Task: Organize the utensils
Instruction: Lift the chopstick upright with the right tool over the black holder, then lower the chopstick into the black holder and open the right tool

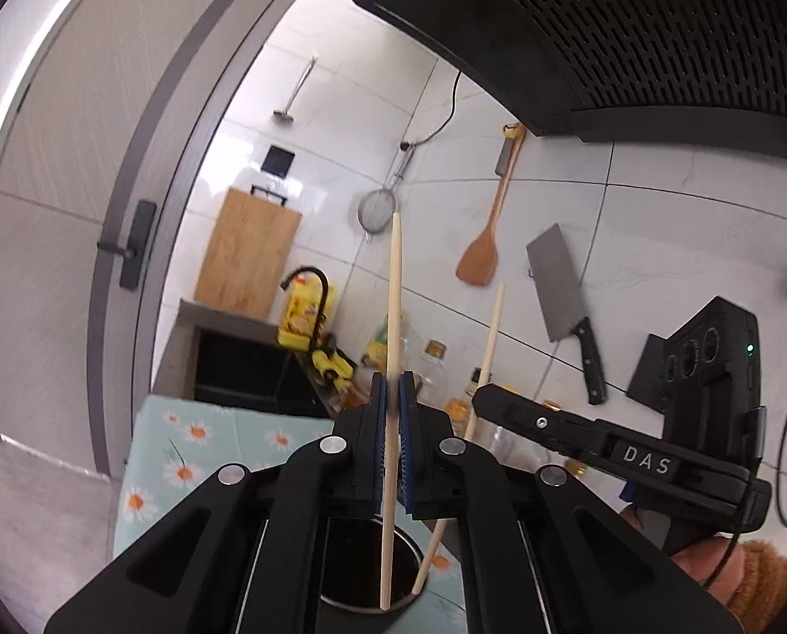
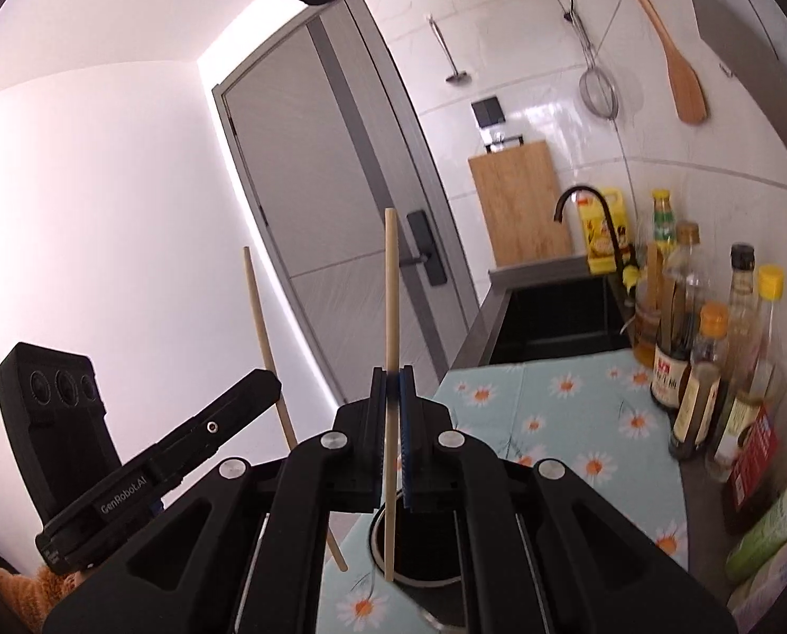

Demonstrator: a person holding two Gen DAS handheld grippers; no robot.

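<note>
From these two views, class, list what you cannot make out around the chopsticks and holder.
- Left wrist: holder base and contents, hidden by the left claw.
- Right wrist: holder interior is dark; the right claw covers its rim.
- Both: chopstick grip points blurred.
- Right wrist: bottle labels too small.

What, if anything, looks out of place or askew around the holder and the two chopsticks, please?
Nothing stands out. Each claw, left and right, grips one chopstick nearly upright over the metal holder; the floral cloth shows no spill.
</note>
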